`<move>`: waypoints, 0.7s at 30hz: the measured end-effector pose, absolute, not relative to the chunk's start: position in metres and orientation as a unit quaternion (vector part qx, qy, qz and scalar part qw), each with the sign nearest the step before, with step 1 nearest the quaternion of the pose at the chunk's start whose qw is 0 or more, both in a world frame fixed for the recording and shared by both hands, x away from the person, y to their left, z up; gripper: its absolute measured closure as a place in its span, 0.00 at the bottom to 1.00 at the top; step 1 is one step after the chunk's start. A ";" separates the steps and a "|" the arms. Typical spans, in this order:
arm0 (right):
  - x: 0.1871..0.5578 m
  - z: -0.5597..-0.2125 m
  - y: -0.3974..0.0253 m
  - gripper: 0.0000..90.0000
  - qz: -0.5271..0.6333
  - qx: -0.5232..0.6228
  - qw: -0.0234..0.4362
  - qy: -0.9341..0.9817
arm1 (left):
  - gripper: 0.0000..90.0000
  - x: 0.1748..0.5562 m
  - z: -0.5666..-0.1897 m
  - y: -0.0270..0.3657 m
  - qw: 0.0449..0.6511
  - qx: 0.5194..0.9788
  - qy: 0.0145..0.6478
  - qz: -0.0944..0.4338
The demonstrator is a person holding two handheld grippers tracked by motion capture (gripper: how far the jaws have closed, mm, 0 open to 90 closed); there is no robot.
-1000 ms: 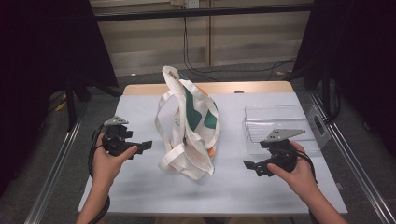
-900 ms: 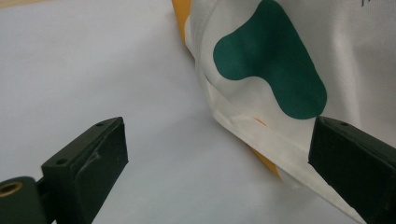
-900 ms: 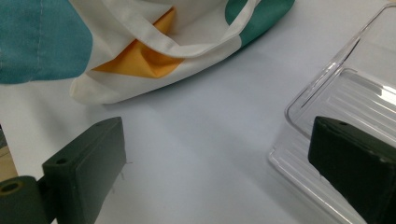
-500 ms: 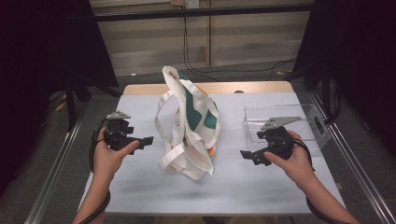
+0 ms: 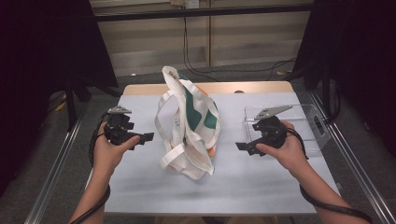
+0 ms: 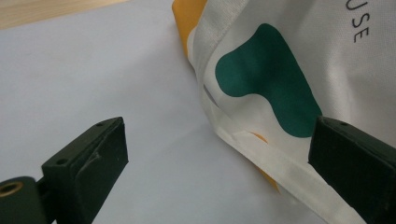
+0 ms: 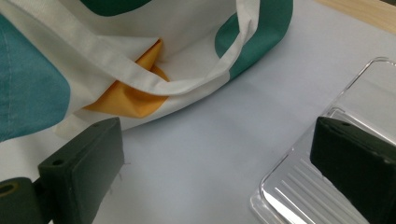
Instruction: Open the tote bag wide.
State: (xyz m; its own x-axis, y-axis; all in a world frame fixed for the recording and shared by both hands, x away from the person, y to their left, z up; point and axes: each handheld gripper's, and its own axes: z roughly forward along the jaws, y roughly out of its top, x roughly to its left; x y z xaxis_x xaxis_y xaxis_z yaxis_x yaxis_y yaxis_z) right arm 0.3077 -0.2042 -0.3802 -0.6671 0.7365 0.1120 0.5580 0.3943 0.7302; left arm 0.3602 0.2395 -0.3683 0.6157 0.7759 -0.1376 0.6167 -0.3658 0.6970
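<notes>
A white cloth tote bag [image 5: 189, 123] with green and orange patches stands crumpled in the middle of the table, its straps hanging down its near side. My left gripper [image 5: 145, 137] is held open just left of the bag, jaws pointing at it. In the left gripper view the bag [image 6: 299, 79] and a strap [image 6: 280, 163] lie between the wide jaws, untouched. My right gripper [image 5: 243, 146] is open to the right of the bag. The right gripper view has the bag [image 7: 140, 60] ahead, with a strap loop [image 7: 187, 84] over an orange patch.
A clear plastic tray [image 5: 308, 126] sits on the table's right side, just behind my right hand; its corner [image 7: 327, 154] lies by the right jaw. The table [image 5: 261, 186] has a pale cover. Metal rails run along both sides.
My right gripper has moved forward and left toward the bag. My left gripper has edged slightly forward and up. The bag has not moved.
</notes>
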 end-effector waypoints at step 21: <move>0.340 -0.370 -0.185 0.08 0.391 0.383 0.124 0.827 | 0.11 0.378 -0.359 0.228 0.367 0.827 0.415 0.097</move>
State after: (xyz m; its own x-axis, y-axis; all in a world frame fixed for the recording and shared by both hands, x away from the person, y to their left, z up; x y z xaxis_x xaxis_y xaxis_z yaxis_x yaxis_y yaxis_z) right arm 0.3396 -0.1846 -0.3699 -0.6753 0.7314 0.0951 0.5374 0.3996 0.7427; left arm 0.3775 0.2276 -0.3589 0.6372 0.7572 -0.1437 0.6146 -0.3867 0.6876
